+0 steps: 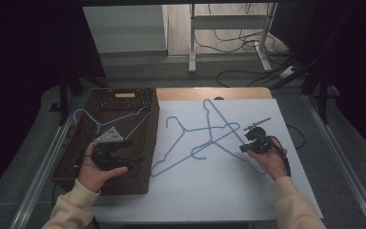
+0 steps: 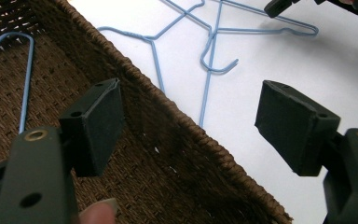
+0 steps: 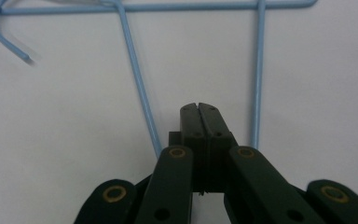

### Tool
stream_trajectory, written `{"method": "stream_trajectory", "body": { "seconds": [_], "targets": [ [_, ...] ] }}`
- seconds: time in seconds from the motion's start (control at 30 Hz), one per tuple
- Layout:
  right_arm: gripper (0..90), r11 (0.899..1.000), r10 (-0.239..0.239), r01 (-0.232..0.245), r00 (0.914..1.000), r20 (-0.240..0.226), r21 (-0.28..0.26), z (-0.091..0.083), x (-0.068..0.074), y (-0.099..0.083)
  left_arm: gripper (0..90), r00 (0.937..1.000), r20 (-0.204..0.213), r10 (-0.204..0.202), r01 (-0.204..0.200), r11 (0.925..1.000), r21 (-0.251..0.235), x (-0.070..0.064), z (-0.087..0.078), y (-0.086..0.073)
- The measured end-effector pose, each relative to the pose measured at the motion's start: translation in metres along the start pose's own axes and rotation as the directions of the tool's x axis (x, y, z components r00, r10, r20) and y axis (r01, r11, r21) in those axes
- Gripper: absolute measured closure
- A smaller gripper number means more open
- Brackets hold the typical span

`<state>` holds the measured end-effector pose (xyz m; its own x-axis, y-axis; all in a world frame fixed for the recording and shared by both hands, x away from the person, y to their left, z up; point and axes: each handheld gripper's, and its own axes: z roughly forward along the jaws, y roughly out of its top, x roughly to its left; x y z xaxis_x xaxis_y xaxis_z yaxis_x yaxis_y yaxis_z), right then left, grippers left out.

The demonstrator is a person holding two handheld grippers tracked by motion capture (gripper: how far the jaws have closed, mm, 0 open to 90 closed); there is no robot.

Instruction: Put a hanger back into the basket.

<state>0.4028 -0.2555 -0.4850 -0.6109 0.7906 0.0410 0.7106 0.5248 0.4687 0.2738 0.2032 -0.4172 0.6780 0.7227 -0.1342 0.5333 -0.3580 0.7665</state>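
The right tongs (image 1: 249, 143), jaws pressed together on nothing, sit at the near right end of the hangers (image 1: 205, 138) on the surface; the left tongs (image 1: 124, 160) gape wide over the basket (image 1: 145, 183).

Hangers (image 1: 205, 138), centre of frame: thin wire, smooth light-blue coating, slight sheen; twisted wire at neck. One more blue wire hanger (image 1: 106, 121) in basket, left of frame.
Basket (image 1: 148, 143): dark brown woven fibre, rough, matt, braided rim.
Table cover (image 1: 209, 191): white, smooth, matt, paper-like sheet; bare wood strip at upper edge.
Left gripper (image 2: 191, 126), right gripper (image 3: 199, 109): black matt plastic jaws, brass-coloured rivets.
Sleeves (image 1: 293, 205), bottom of frame: cream cloth, soft.
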Motion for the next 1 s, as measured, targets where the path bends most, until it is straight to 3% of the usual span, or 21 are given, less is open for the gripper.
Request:
{"method": "stream_trajectory", "body": {
  "seconds": [0.33,0.5,0.8,0.83,0.9,0.97,1.0],
  "targets": [
    [90.0,0.997,-0.025,0.028,0.9982,-0.056,0.068,0.012,0.008,-0.004,23.5,1.0000,-0.006,0.002,-0.002,1.0000,-0.003,-0.001,-0.002,0.000],
    [90.0,0.996,-0.018,0.028,0.9936,-0.111,0.090,0.010,0.014,-0.009,23.5,1.0000,-0.007,0.003,-0.003,1.0000,-0.003,0.000,-0.004,0.000],
    [90.0,0.989,-0.076,0.096,0.9826,-0.170,0.111,0.006,0.046,-0.021,23.5,1.0000,-0.003,0.005,-0.005,1.0000,-0.001,-0.001,-0.004,0.001],
    [90.0,0.986,-0.088,0.114,0.9752,-0.203,0.122,0.006,0.055,-0.023,23.5,1.0000,-0.002,0.009,-0.009,1.0000,0.000,-0.001,-0.004,0.001],
    [90.0,0.984,-0.100,0.126,0.9744,-0.201,0.123,0.007,0.060,-0.024,23.5,1.0000,-0.002,0.009,-0.009,1.0000,0.000,-0.001,-0.004,0.001],
    [90.0,0.979,-0.122,0.155,0.9655,-0.230,0.130,0.006,0.075,-0.023,23.5,1.0000,-0.003,0.007,-0.007,1.0000,-0.002,-0.001,-0.004,0.001],
    [90.0,0.979,-0.122,0.155,0.9655,-0.230,0.130,0.006,0.075,-0.023,23.5,1.0000,-0.003,0.007,-0.007,1.0000,-0.003,-0.001,-0.005,0.001]
  ]
}}
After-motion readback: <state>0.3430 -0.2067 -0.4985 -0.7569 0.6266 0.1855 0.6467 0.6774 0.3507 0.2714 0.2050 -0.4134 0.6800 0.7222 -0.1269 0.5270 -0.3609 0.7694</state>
